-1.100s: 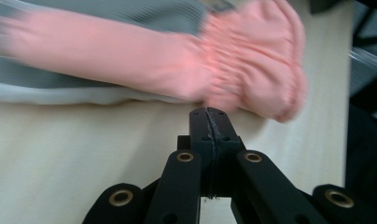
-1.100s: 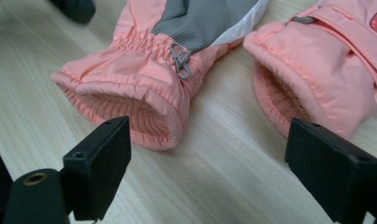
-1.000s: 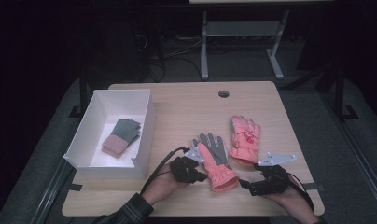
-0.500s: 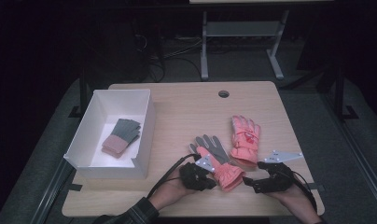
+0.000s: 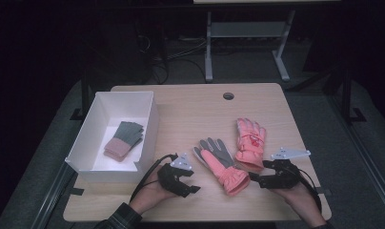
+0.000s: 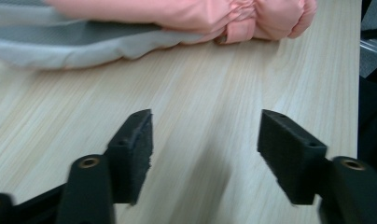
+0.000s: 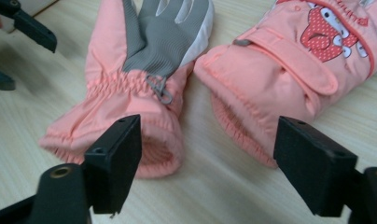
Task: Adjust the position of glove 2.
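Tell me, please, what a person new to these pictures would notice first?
First come two padded salmon-pink ski gloves near the front of the pale wooden table: the palm-up glove with a grey palm, and beside it the back-up glove with a red patch. A black left gripper and black right gripper flank their cuffs, jaws open. At the table's left, a white box holds a small grey-and-pink knitted glove.

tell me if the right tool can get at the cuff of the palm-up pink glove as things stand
Probably yes. The right tool is open, its jaws have just been closing a little, nothing between them. The palm-up pink glove has its cuff just ahead, with bare table between.
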`<state>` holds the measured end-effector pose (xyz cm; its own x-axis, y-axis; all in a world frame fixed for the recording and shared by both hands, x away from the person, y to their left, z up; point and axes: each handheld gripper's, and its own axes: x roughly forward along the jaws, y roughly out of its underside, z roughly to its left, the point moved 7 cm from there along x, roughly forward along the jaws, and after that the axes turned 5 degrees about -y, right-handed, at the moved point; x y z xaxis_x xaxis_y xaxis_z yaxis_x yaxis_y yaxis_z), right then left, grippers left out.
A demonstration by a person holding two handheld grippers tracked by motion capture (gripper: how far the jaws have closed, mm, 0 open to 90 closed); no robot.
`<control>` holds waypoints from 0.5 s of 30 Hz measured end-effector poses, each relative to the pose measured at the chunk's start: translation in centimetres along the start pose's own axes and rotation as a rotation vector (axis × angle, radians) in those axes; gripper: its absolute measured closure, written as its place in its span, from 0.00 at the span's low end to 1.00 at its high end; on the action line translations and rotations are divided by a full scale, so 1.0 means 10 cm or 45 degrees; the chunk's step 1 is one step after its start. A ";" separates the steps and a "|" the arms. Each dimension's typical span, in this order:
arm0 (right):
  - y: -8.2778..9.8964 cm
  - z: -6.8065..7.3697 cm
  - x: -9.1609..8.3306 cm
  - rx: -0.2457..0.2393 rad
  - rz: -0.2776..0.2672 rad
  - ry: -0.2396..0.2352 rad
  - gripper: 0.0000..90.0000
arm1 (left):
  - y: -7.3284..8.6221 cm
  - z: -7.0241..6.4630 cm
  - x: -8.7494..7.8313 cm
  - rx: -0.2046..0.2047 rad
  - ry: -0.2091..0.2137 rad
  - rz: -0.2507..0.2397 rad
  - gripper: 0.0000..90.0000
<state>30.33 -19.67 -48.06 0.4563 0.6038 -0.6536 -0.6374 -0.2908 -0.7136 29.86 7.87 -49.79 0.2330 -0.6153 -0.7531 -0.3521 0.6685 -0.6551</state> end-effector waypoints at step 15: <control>-0.39 -0.14 0.04 0.033 -0.116 0.049 0.84 | 0.06 0.09 -0.08 -0.039 -0.041 -0.052 0.27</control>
<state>33.85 -19.35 -45.93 0.5365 0.5978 -0.5957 -0.6076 -0.2163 -0.7643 30.31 9.16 -49.70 0.2766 -0.6278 -0.7276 -0.3694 0.6295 -0.6836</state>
